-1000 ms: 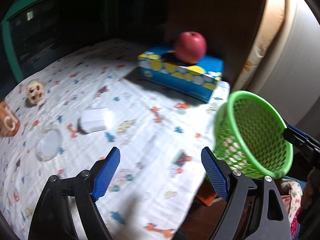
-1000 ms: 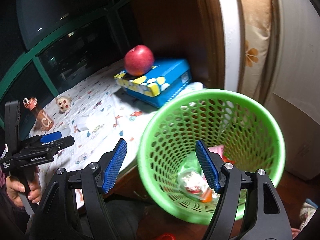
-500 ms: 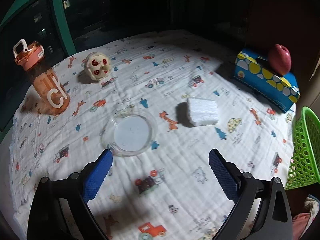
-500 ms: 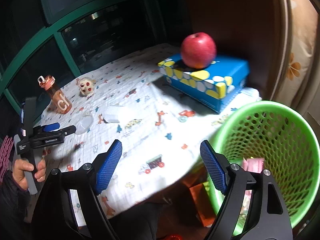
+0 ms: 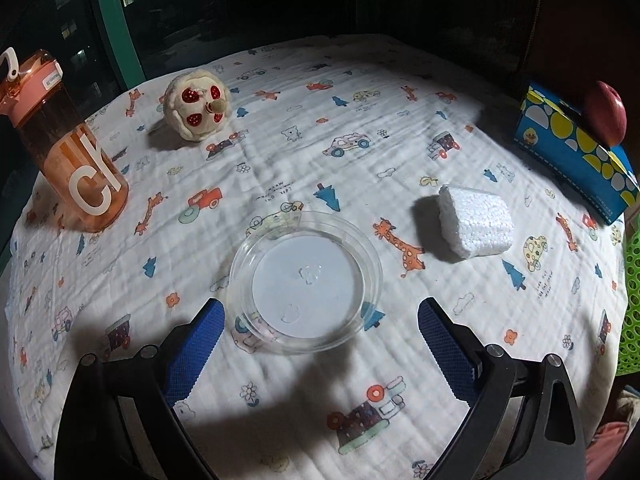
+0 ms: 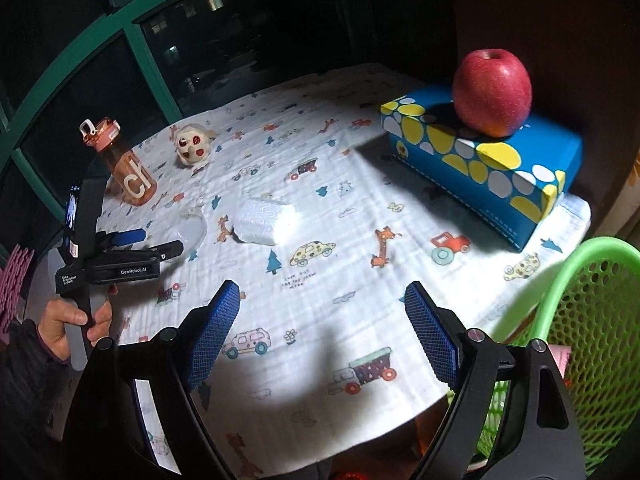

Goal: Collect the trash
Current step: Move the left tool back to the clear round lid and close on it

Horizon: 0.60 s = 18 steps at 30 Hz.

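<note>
A clear plastic dish (image 5: 306,280) lies on the cartoon-print cloth, just beyond my left gripper (image 5: 320,308), which hangs above it open and empty. A white foam block (image 5: 476,226) rests to the dish's right. The right wrist view shows the same foam block (image 6: 266,220), the dish (image 6: 192,228) and the left gripper (image 6: 154,242) held by a hand. My right gripper (image 6: 322,288) hovers over the cloth near the table's front edge; its jaws are opening with nothing between them. The green mesh basket (image 6: 592,320) stands beside the table at the right, with scraps inside.
An orange water bottle (image 5: 68,148) and a round plush toy (image 5: 198,104) stand at the left back. A blue tissue box (image 6: 480,160) with a red apple (image 6: 492,92) on it sits at the right back. Dark windows with green frames lie behind.
Both views swung away from the green basket toward the table. The left gripper now hangs over the clear dish. Both pairs of jaws stand wider than before.
</note>
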{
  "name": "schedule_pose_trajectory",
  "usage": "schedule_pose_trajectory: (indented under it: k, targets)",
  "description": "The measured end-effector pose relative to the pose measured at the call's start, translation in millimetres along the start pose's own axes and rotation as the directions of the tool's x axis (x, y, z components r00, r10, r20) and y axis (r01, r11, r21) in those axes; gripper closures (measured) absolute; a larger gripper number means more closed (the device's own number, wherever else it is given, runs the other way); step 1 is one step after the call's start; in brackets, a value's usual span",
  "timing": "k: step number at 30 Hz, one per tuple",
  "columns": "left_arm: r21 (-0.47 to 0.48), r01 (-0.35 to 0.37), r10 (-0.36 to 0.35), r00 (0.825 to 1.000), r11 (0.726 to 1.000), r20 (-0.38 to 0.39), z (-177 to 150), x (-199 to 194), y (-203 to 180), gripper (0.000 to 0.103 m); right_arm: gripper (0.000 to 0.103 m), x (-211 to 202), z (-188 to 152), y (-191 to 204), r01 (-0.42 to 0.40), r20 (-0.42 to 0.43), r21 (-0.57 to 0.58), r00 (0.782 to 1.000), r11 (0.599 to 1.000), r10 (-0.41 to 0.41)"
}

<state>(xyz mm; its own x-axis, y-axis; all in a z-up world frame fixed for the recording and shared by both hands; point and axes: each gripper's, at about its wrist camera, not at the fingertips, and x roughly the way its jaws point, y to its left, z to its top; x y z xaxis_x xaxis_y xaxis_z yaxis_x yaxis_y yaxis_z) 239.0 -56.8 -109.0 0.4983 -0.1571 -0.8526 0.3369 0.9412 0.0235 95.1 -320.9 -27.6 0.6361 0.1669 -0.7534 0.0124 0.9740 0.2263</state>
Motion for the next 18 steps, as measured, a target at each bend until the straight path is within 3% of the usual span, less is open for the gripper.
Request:
schedule_pose_trajectory:
  k: [15, 18]
  targets:
    - [-0.01, 0.055, -0.056, 0.997, 0.998, -0.05, 6.2, 34.7, 13.8, 0.009, 0.019, 57.4, 13.9, 21.5, -0.037, -0.07, -0.043, 0.997, 0.998, 0.034]
    - [-0.015, 0.07, -0.07, 0.996, 0.997, -0.046, 6.3, 37.0, 16.2, 0.013, 0.019, 65.9, 16.6, 25.3, -0.044, -0.081, -0.056, 0.996, 0.997, 0.04]
